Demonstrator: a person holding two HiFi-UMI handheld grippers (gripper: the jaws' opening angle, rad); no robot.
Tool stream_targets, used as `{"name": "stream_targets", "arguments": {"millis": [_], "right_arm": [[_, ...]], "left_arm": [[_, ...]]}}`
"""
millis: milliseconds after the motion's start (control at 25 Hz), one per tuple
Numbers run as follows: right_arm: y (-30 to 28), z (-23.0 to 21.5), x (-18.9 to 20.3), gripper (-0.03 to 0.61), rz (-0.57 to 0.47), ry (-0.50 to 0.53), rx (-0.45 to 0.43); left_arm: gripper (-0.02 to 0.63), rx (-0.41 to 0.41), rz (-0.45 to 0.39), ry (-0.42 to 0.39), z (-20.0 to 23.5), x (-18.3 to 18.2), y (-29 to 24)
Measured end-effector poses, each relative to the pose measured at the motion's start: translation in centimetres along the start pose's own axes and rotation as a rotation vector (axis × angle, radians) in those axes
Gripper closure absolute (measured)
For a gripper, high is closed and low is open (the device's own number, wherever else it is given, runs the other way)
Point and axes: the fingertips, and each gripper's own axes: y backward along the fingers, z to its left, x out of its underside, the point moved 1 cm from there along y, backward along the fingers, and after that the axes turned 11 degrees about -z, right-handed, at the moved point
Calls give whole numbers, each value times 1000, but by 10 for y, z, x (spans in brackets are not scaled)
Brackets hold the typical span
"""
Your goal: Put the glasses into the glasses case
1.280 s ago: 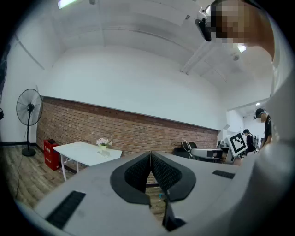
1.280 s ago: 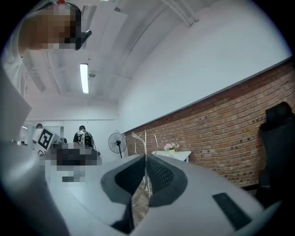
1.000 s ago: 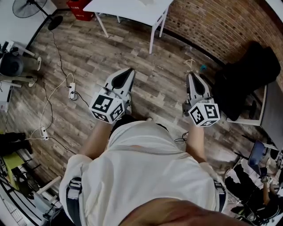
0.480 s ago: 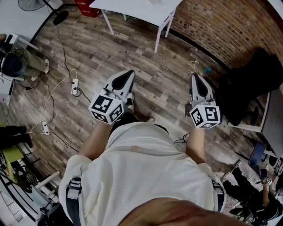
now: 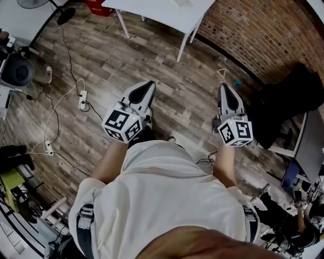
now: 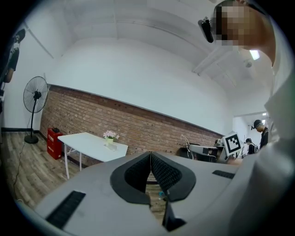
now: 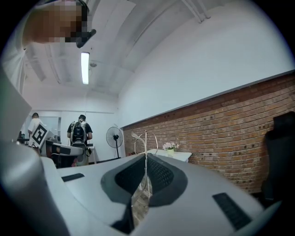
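Note:
Thin wire-framed glasses stick out past the tip of my right gripper, which is shut on them and held over the wooden floor. In the right gripper view the wire frame rises from the closed jaws of the right gripper. My left gripper is held level beside it, about a shoulder's width to the left. Its jaws meet at the tips with nothing between them in the left gripper view. No glasses case shows in any view.
A white table with a small flower vase stands ahead by the brick wall. Black chairs or bags sit at the right. Cables and a power strip lie on the floor at left. A fan stands far left.
The head view has drifted a little, so the table sits further right in the picture. Both grippers keep the same pose and the same spacing.

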Motion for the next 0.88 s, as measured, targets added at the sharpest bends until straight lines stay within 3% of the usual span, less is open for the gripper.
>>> {"name": "stream_targets", "arguments": {"millis": [240, 520, 880], "right_arm": [[-73, 6, -11, 515, -7, 22, 19], [-144, 16, -22, 515, -32, 42, 58], [-191, 34, -1, 515, 0, 23, 94]], "left_arm": [[597, 0, -33, 12, 72, -28, -32], [597, 85, -50, -14, 128, -61, -77], [597, 130, -14, 44, 186, -62, -97]]}}
